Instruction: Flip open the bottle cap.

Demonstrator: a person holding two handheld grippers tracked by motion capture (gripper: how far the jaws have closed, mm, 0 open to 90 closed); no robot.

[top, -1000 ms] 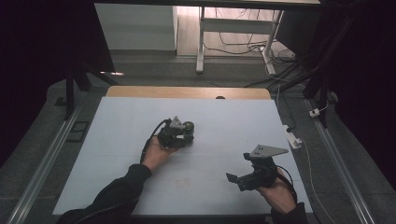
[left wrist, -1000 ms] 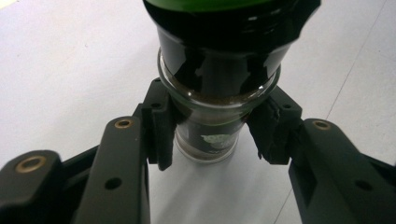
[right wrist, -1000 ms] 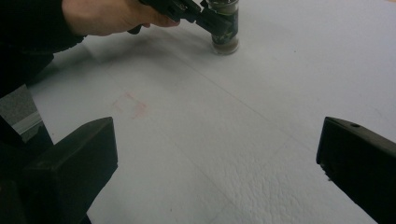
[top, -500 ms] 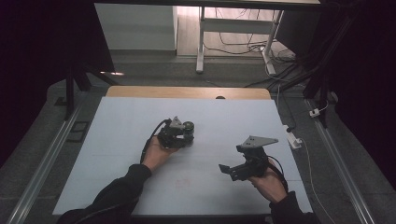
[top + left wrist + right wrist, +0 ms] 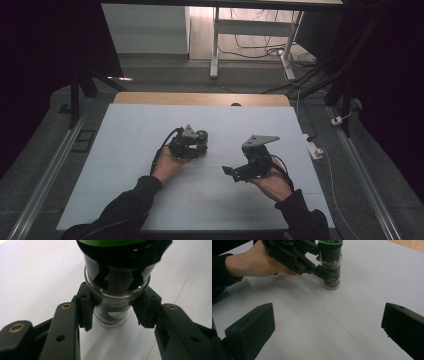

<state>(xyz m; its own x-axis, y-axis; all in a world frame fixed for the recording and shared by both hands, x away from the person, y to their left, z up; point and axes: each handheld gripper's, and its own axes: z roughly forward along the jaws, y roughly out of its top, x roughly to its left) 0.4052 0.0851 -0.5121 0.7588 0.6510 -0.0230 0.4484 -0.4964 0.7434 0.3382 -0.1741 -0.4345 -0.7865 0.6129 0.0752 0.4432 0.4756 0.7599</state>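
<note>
From the high view, a white tabletop (image 5: pixel 125 150) has a thin wood strip along its far edge. Two hands come in over the near edge, each with a black gripper. The left gripper (image 5: pixel 199 145) sits near the middle of the tabletop and is closed tight on a small jar (image 5: pixel 201 142). The right gripper (image 5: pixel 230 172) is nearer the right edge, well apart from the jar, and points left toward it. It has a grey three-cornered plate on top.

From up high the jar is just a small dark thing with a green top. The left gripper view shows it close up. The jar (image 5: pixel 116 297) is round, clear glass, with brown stuff inside and a small green and white label low down. Its cap is shiny black with a green top. Two black pads (image 5: pixel 86 307) press on the glass from both sides, just under the cap.

The right gripper view shows the jar (image 5: pixel 331 267) standing upright on the tabletop, with the left hand (image 5: pixel 252 261) and the left gripper (image 5: pixel 324 273) around it. The right gripper's own black jaws stand wide apart at the bottom corners, with bare tabletop between them. The tabletop looks smooth and flat, with a faint pink mark near the left jaw.
</note>
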